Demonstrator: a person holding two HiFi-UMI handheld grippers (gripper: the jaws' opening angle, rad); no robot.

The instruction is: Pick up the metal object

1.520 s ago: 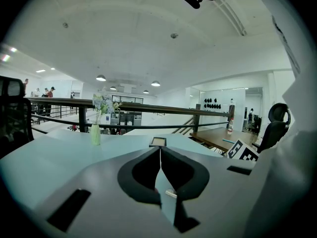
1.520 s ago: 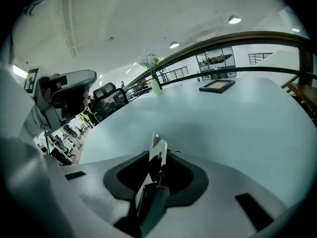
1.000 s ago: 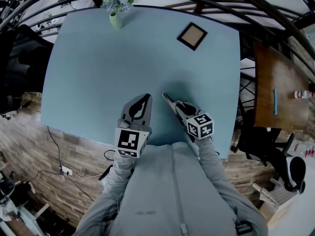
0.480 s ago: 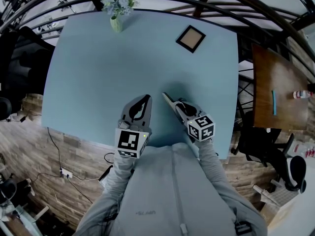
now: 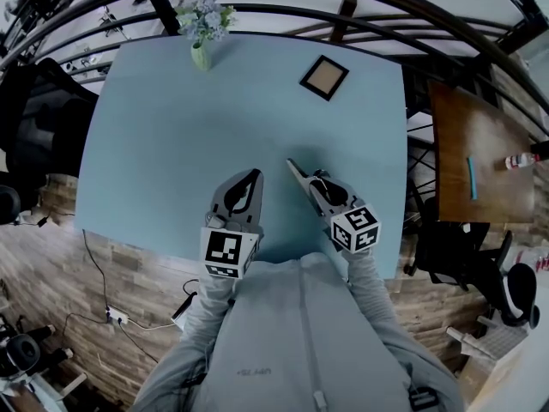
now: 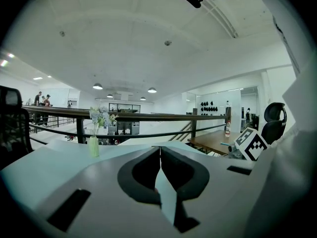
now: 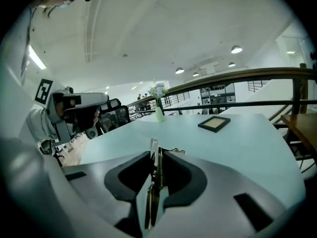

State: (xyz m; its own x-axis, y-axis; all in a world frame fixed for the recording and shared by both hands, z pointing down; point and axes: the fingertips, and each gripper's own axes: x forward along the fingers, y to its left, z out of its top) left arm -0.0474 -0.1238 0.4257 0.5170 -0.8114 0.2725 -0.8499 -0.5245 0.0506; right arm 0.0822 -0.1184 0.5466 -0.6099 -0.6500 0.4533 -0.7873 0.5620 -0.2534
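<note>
Both grippers hover over the near part of a light blue table. My right gripper is shut on the metal object, a thin sprung metal clip whose pointed end sticks out past the jaws. In the right gripper view the clip stands on edge between the jaws of that gripper, its spring showing beside the strip. My left gripper sits to the left of it. In the left gripper view, that gripper has its jaws together with nothing between them.
A small green vase of flowers stands at the table's far left edge, and a dark picture frame lies far right. A wooden side table with a bottle is beyond the right edge. A black chair stands left, with railings behind.
The head view has shifted a little. Both grippers stay in nearly the same places, the right one drifting slightly right with the clip still in it.
</note>
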